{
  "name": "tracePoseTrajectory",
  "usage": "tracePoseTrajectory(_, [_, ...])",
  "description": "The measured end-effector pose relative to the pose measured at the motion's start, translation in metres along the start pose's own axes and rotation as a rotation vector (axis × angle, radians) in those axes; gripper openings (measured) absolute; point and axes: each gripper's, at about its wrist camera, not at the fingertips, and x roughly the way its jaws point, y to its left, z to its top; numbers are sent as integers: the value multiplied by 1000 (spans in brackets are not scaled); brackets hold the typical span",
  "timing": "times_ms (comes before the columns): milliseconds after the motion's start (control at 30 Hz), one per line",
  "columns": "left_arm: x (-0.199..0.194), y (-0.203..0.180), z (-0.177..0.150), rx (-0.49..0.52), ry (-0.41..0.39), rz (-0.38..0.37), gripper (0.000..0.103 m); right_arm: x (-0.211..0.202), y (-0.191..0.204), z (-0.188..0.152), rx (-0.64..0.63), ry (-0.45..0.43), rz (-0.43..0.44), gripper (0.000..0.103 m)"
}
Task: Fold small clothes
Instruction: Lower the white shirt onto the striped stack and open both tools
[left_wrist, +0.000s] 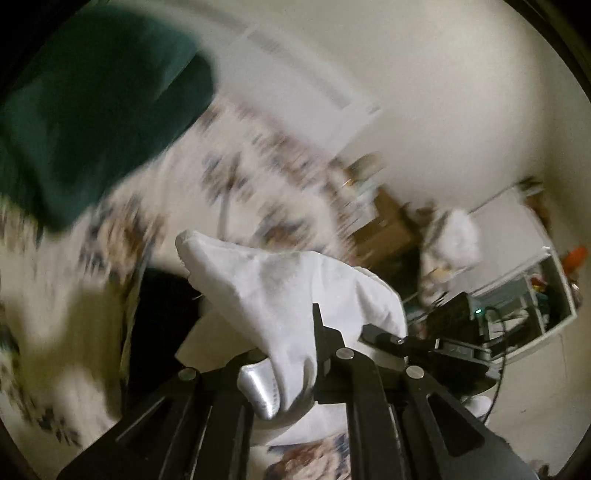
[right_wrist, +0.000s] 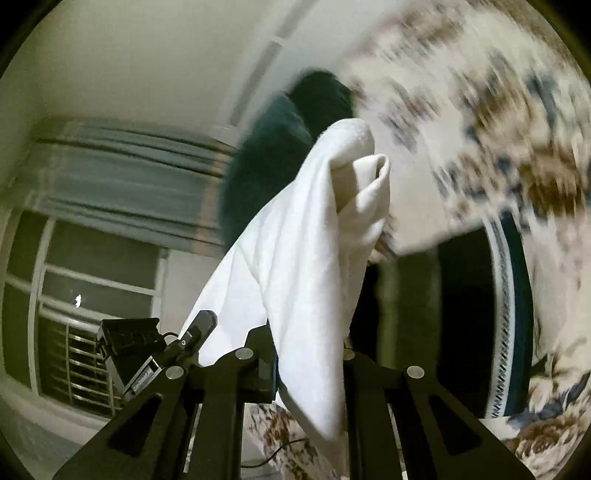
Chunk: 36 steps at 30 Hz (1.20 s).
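A small white garment (left_wrist: 288, 280) hangs stretched between both grippers, lifted above the bed. My left gripper (left_wrist: 295, 354) is shut on one end of it; the cloth wraps over the silver finger pad (left_wrist: 258, 387). In the right wrist view the same white garment (right_wrist: 306, 258) drapes up and over my right gripper (right_wrist: 308, 350), which is shut on it, and the cloth hides the fingertips. The right gripper's black body (left_wrist: 424, 343) shows just right of the cloth, and the left gripper's body (right_wrist: 140, 347) shows at lower left.
A floral bedsheet (left_wrist: 258, 162) (right_wrist: 498, 129) lies blurred below. A dark green cloth (left_wrist: 92, 110) (right_wrist: 266, 155) sits on it. A cardboard box (left_wrist: 384, 221) and a white shelf unit (left_wrist: 535, 295) stand by the wall. A barred window (right_wrist: 85, 314) with a grey curtain (right_wrist: 122, 192) lies beyond.
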Motion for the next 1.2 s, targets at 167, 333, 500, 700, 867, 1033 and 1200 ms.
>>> tracePoseTrajectory(167, [66, 59, -46, -103, 142, 78, 10, 55, -97, -17, 77, 107, -146, 14])
tracePoseTrajectory(333, [53, 34, -53, -1, 81, 187, 19, 39, -109, -23, 40, 84, -260, 62])
tracePoseTrajectory(500, [21, -5, -53, 176, -75, 383, 77, 13, -81, -37, -144, -3, -598, 89])
tracePoseTrajectory(700, [8, -29, -66, 244, -108, 489, 103, 13, -45, -78, -322, -50, -941, 103])
tracePoseTrajectory(867, [-12, -63, -93, 298, -68, 604, 103, -7, -15, -117, -335, -107, -1035, 103])
tracePoseTrajectory(1033, [-65, -111, -129, 311, -76, 607, 103, -55, 43, -170, -393, -224, -1090, 103])
tracePoseTrajectory(1200, [-121, -159, -158, 337, -117, 618, 103, -112, 95, -228, -415, -288, -1103, 103])
